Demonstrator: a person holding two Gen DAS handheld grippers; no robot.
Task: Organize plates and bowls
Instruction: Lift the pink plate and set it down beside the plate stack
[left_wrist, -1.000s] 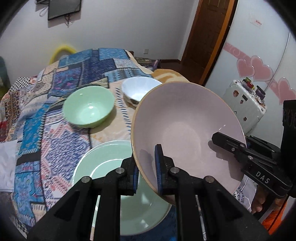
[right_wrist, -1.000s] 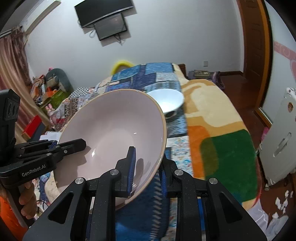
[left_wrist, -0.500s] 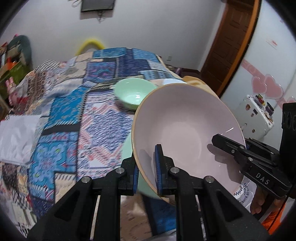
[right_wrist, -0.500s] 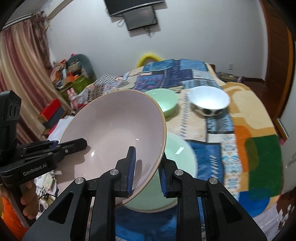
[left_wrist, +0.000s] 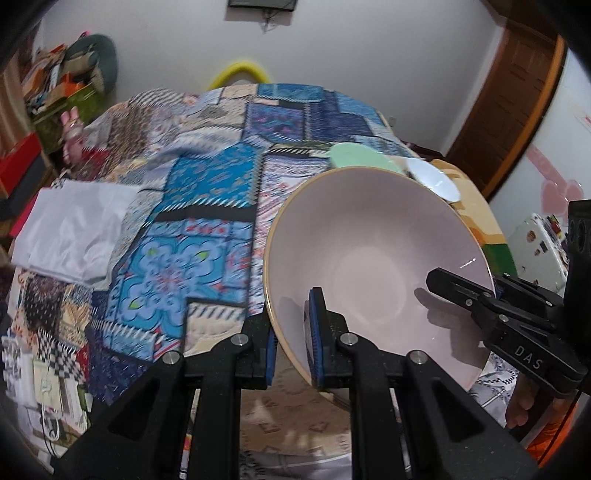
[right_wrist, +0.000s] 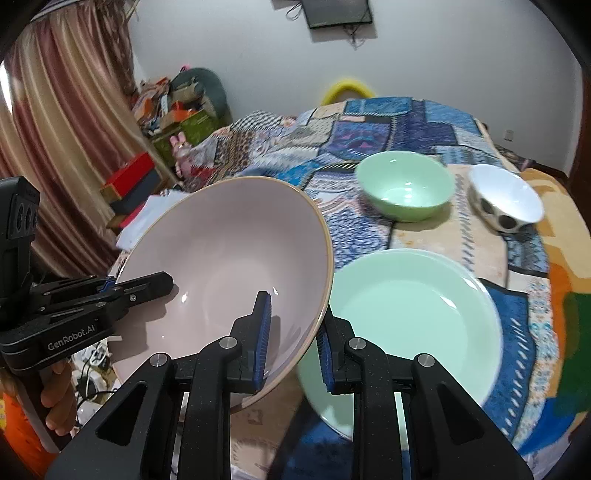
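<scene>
Pink bowl (right_wrist: 221, 266), wide and shallow with a thin tan rim, hangs tilted in the air between both claws, above the near edge of the bed (right_wrist: 388, 122) with its patchwork blanket. At its left rim the left claw (left_wrist: 291, 343) pinches the wall, one blue pad inside and one outside. At its right rim the right claw (right_wrist: 291, 343) does the same, so each claw is narrow and clamped on the bowl.

What the next move turns on lies just right of the bowl in the right wrist view: the pale green plate (right_wrist: 413, 325) rests flat on the bed, its near-left edge tucked under the bowl's lower right rim. The right claw is the nearer one to it. Setting the bowl there would likely mean shifting right and levelling it.

Farther back stand a green bowl (right_wrist: 404, 190) and, right of it, a white bowl (right_wrist: 506, 199) with dark spots outside, apart from each other.
</scene>
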